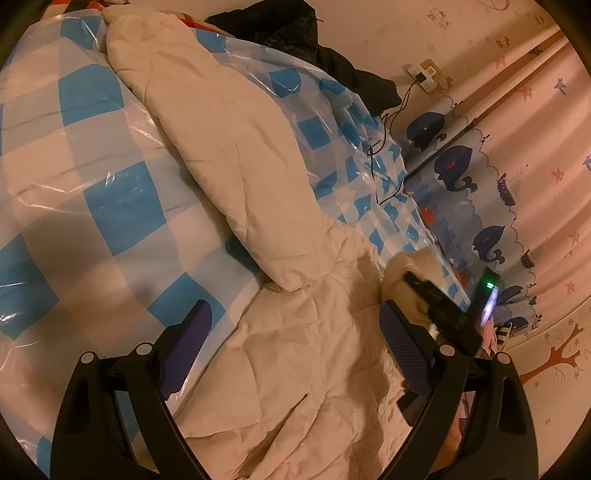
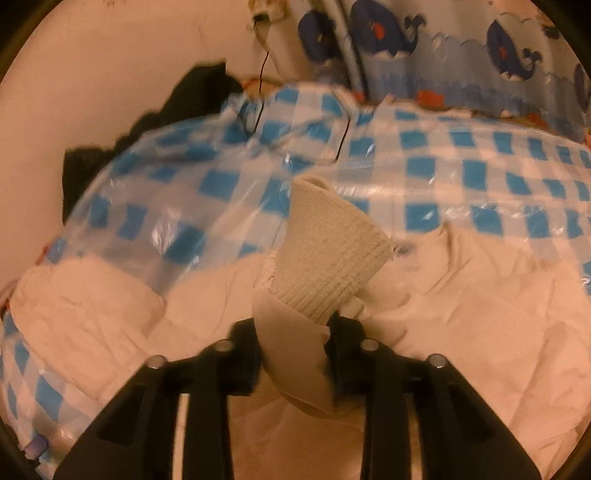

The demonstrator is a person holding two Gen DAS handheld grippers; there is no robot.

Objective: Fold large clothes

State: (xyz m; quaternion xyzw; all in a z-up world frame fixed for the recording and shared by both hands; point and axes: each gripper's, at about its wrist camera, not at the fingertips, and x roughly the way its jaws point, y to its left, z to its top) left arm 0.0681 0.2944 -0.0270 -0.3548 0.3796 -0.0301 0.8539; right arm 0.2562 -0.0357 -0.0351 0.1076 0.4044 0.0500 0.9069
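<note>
A cream padded jacket (image 1: 295,350) lies on a blue-and-white checked plastic sheet (image 1: 103,206). One sleeve (image 1: 221,147) stretches to the far left, its cuff at the top. My left gripper (image 1: 295,317) is open and empty just above the jacket body. My right gripper (image 2: 293,332) is shut on the other sleeve near its ribbed cuff (image 2: 332,251), which sticks up past the fingers. In the left wrist view the right gripper (image 1: 439,314) holds that cuff at the jacket's right edge.
A black garment (image 1: 295,33) lies at the far edge by the wall. A thin black cable (image 1: 384,147) runs from a wall socket (image 1: 424,74) across the sheet. A whale-print curtain (image 1: 498,184) hangs on the right.
</note>
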